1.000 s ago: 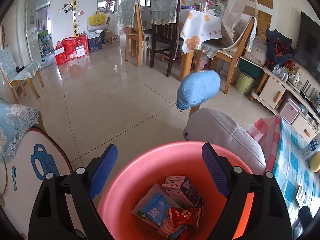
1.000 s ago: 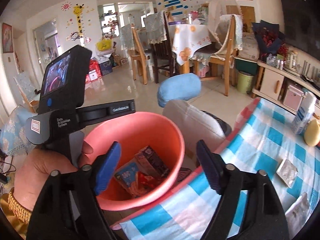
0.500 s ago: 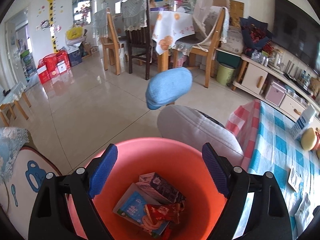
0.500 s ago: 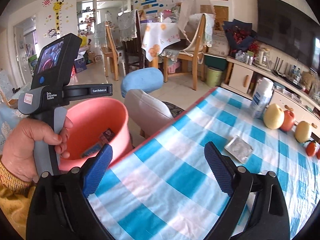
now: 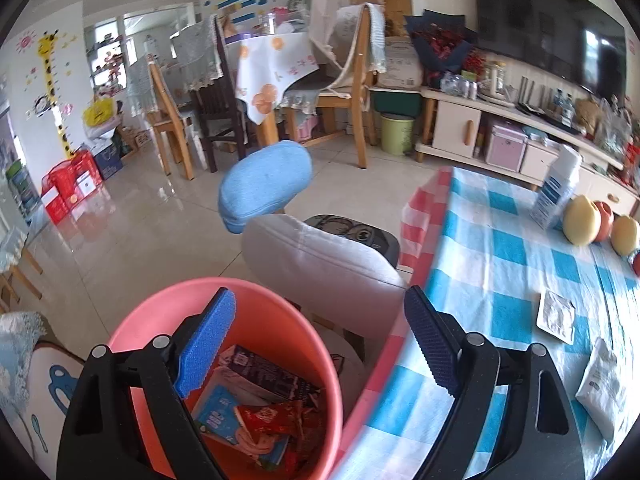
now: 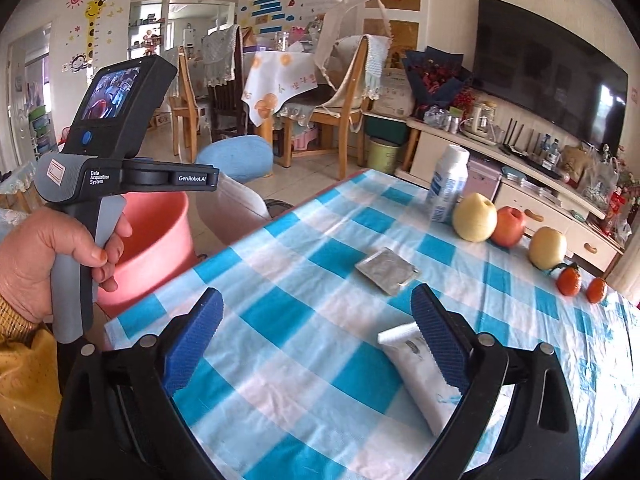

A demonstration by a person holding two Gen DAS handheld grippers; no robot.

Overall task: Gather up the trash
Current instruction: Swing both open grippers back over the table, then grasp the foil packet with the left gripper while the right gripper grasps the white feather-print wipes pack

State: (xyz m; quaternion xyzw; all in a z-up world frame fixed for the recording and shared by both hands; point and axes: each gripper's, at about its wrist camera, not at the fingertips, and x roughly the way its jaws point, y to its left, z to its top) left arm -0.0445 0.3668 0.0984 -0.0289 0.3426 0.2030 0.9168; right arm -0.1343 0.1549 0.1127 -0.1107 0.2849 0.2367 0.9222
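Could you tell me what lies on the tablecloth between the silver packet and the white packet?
Nothing: in the right wrist view, only bare checked tablecloth separates the silver packet from the white packet.

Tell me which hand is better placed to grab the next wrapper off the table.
Right. The right gripper hangs open over the tablecloth with the white wrapper by its jaw, while the left gripper is over the pink bin.

We see the left gripper [image 5: 316, 340] with jaws wide, nothing between them, above a pink bin [image 5: 280, 316] holding wrappers [image 5: 264, 420]. Beside the bin, a checked tablecloth [image 5: 500, 248] carries a silver packet [image 5: 556, 316], a white pouch [image 5: 604, 388] and fruit [image 5: 580, 220].
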